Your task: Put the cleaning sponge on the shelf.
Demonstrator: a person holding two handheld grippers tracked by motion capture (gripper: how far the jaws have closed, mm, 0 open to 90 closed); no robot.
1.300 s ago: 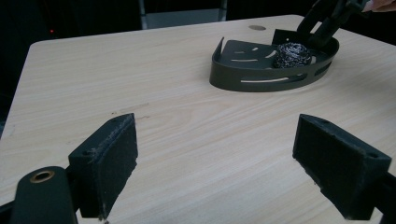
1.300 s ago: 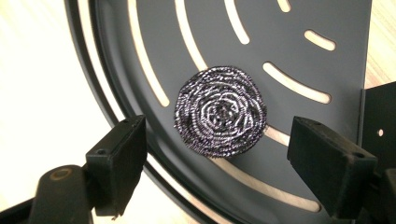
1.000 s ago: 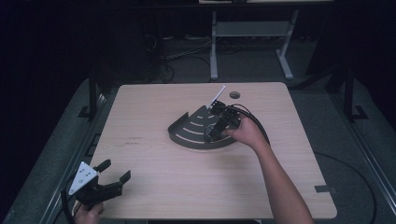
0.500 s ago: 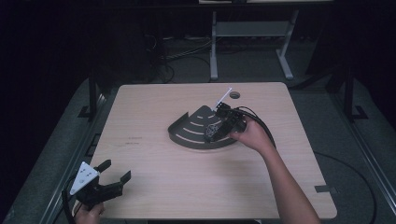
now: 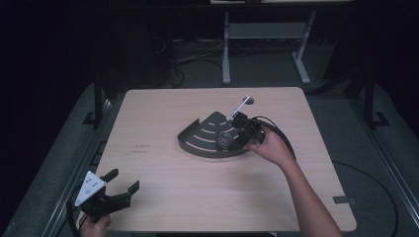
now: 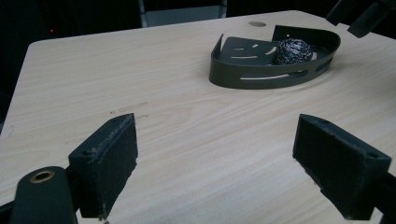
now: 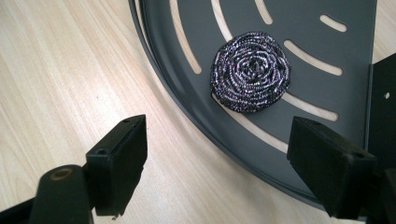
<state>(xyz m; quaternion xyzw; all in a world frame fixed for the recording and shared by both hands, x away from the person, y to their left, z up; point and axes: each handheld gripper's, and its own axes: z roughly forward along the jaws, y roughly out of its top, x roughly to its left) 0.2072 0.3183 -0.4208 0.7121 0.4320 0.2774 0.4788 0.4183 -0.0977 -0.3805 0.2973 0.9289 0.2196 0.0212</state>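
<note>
Our right claw (image 7: 217, 170) hangs spread and empty above the steel scourer (image 7: 251, 71), which lies in the dark slotted tray (image 7: 336, 51); our left claw (image 6: 229, 165) gapes wide, well apart.

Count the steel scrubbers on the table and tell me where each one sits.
1. The steel scrubber lies inside the dark corner tray, on its slotted floor near the curved wall, just beyond the open right gripper. Nothing seems hidden elsewhere.

On the table (image 5: 163, 207) sat a dark fan-shaped tray (image 5: 202, 140) with a steel scrubber (image 5: 225, 140) lying in it. The right gripper (image 5: 236, 134) hovered over the tray's right edge, fingers spread. The left gripper (image 5: 121, 187) rested at the near left corner, well apart, its fingers wide.
</note>
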